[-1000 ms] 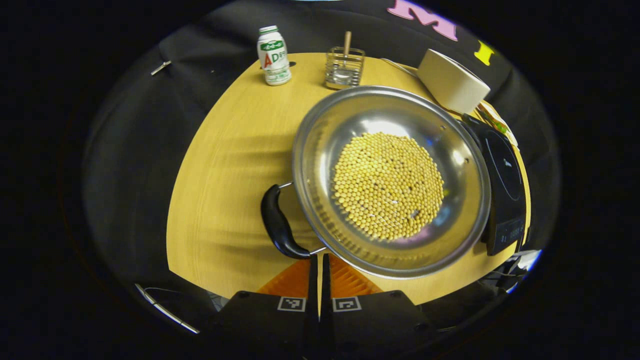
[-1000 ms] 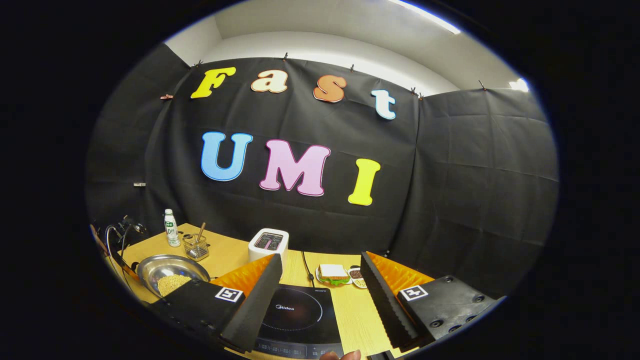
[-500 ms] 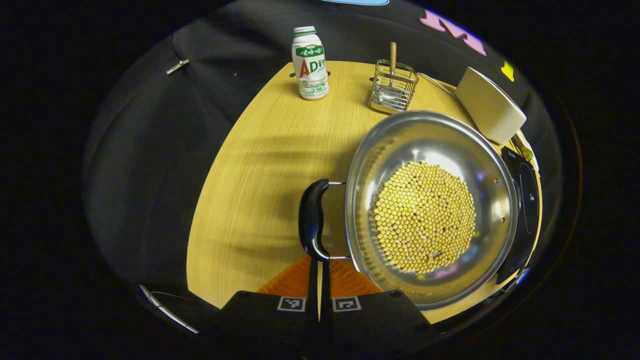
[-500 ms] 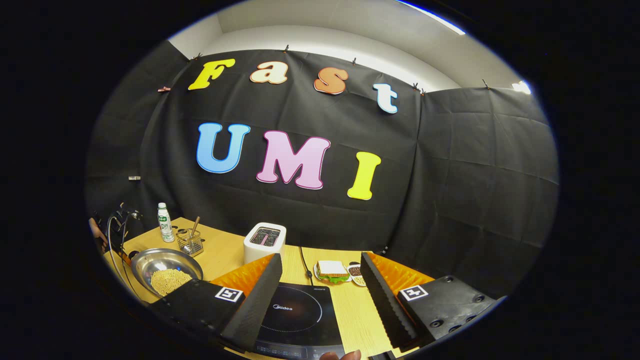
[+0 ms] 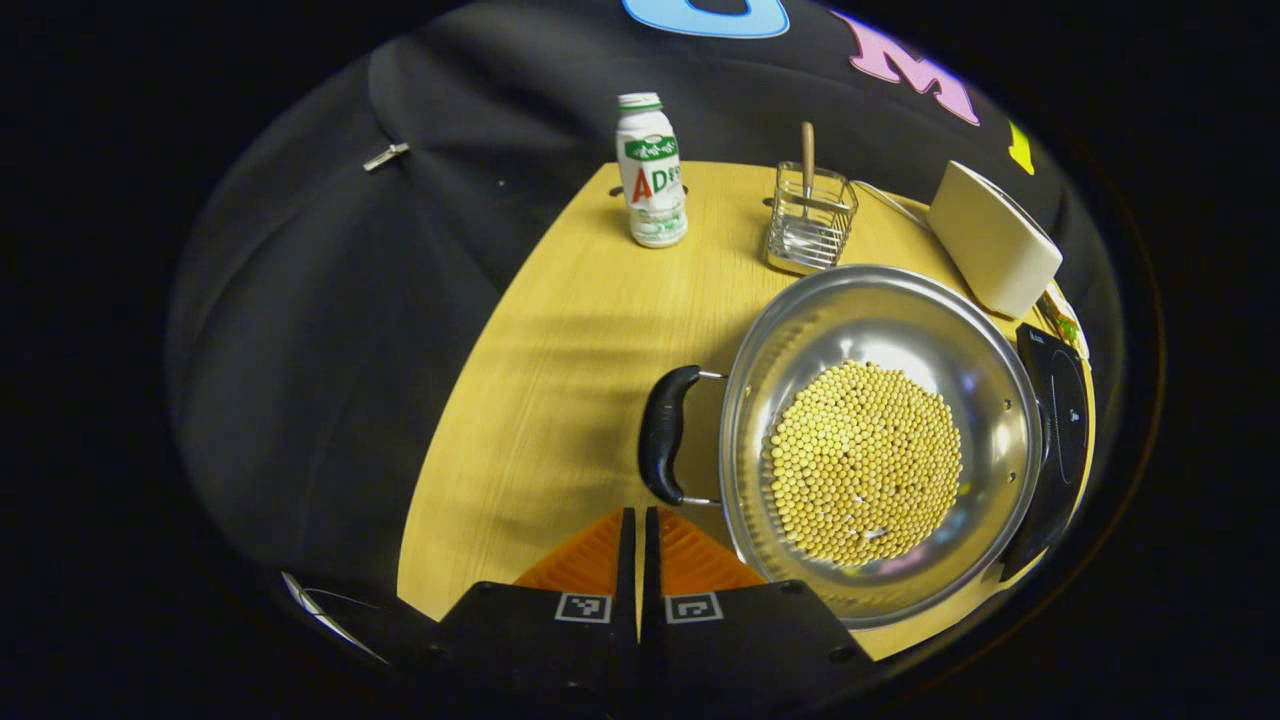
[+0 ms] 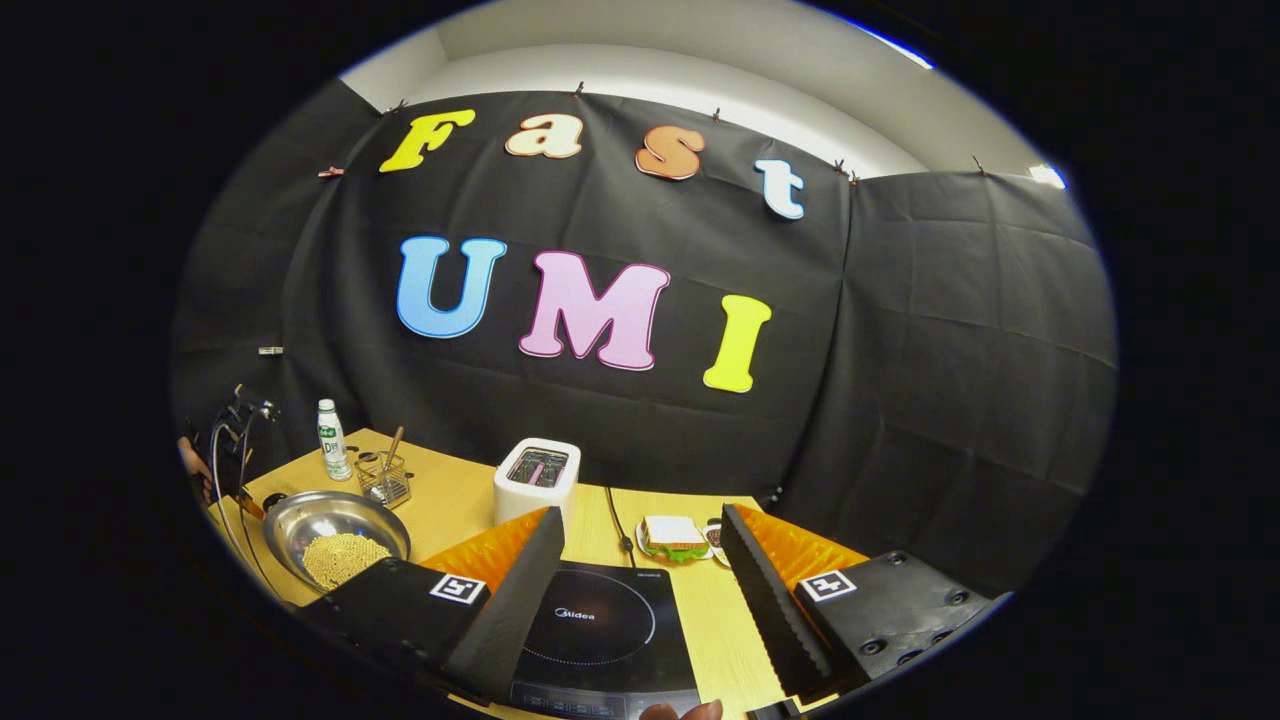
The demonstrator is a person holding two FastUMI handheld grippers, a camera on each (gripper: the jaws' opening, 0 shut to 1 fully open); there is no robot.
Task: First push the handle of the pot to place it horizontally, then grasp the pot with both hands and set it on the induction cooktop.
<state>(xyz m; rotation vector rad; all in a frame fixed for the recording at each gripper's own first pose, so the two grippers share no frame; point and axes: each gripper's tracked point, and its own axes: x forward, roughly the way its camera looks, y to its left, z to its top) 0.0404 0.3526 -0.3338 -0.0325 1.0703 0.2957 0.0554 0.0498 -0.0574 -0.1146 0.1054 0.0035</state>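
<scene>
L gripper (image 5: 639,520) closed, just below pot (image 5: 880,440) handle (image 5: 662,435) (pot full of soybeans (image 5: 865,462)).

Green and red lettering on the wrapper of the drink bottle (image 5: 651,170), upper centre of left gripper view. Small white brand mark on the induction cooktop (image 6: 600,625), bottom centre of right gripper view. Square black-and-white coded markers on left gripper (image 5: 637,514) and right gripper (image 6: 640,515).

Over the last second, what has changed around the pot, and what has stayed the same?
The left tool, shut, has drawn back from the pot's black handle, which it touched half a second ago; a gap shows now. The pot of beans stays beside the cooktop. The right tool stays open above the cooktop.
</scene>
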